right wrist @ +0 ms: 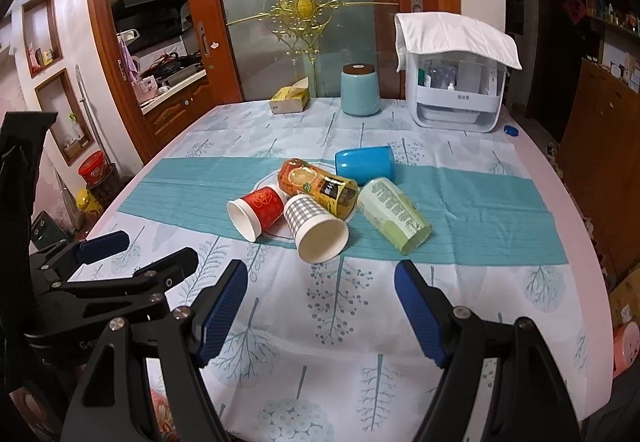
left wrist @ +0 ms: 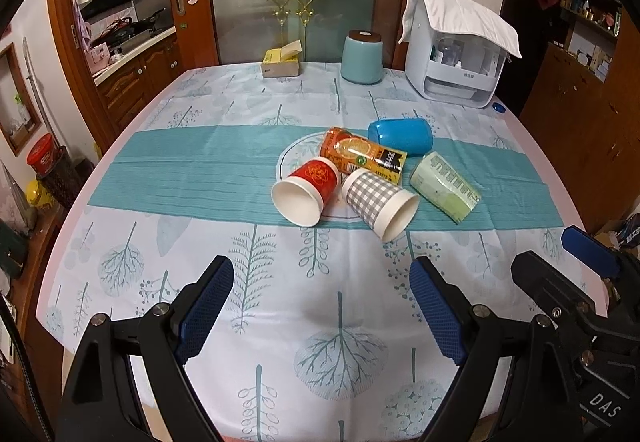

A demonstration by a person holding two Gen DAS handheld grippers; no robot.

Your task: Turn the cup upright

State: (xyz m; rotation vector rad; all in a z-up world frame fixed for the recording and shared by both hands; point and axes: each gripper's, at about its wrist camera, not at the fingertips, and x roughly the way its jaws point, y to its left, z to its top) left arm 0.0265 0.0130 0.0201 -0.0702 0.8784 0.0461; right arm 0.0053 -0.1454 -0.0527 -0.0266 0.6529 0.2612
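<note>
Left wrist view shows the left gripper point(left wrist: 322, 300) with jaws wide apart above the table point(left wrist: 240, 322), as the right gripper point(right wrist: 320, 304) is, and beyond them the checked cup point(left wrist: 378, 202) lies on its side, just right of the red cup point(left wrist: 308, 188).

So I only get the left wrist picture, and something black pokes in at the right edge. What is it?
Observer: That's the right tongs. The right wrist view shows them wide open, holding nothing.
Visitor: What are they aimed at?
Observer: The grey checked cup. It lies on its side with its open mouth towards them, roughly centred in their gap.
Visitor: Anything beside the table I miss?
Observer: A pink object, low beyond the right edge of the table. I cannot tell what it is.
</note>
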